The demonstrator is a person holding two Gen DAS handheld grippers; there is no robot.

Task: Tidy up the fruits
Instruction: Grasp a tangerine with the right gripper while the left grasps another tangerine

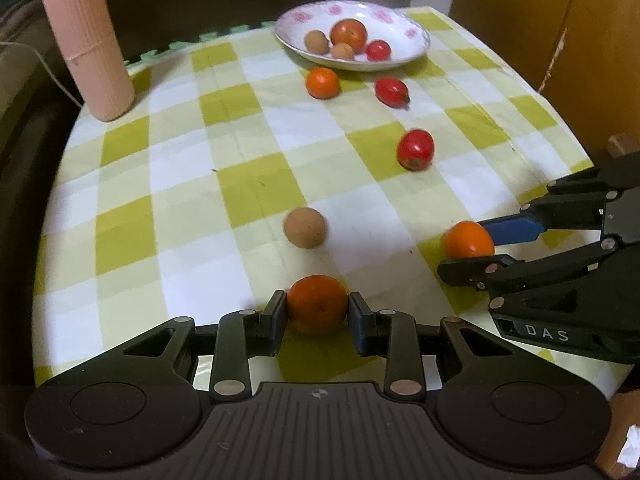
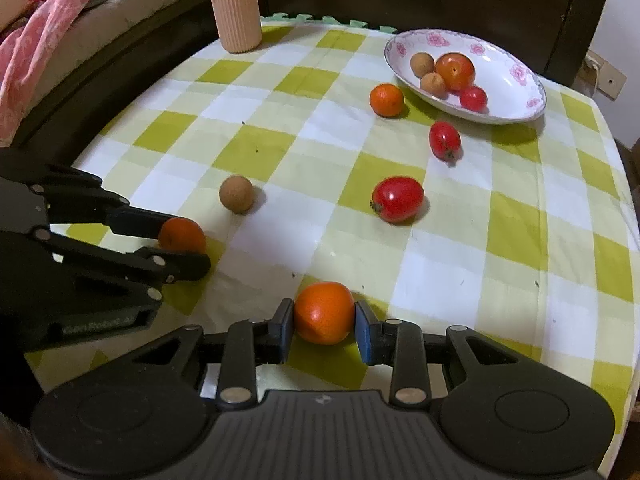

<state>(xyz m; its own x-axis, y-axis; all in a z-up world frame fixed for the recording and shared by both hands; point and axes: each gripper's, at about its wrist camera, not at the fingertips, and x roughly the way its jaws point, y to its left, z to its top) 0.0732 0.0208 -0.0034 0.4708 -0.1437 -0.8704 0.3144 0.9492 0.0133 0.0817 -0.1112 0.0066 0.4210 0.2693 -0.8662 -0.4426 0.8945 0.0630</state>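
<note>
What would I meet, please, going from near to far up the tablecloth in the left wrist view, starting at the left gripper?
left gripper closed on an orange → brown longan → near red tomato → far red tomato → floral dish holding four fruits.

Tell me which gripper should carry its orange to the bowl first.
Right, probably. The left gripper clamps the left orange, the right gripper the right orange, but the bowl stands on the right gripper's side, so its carry looks shorter.
</note>
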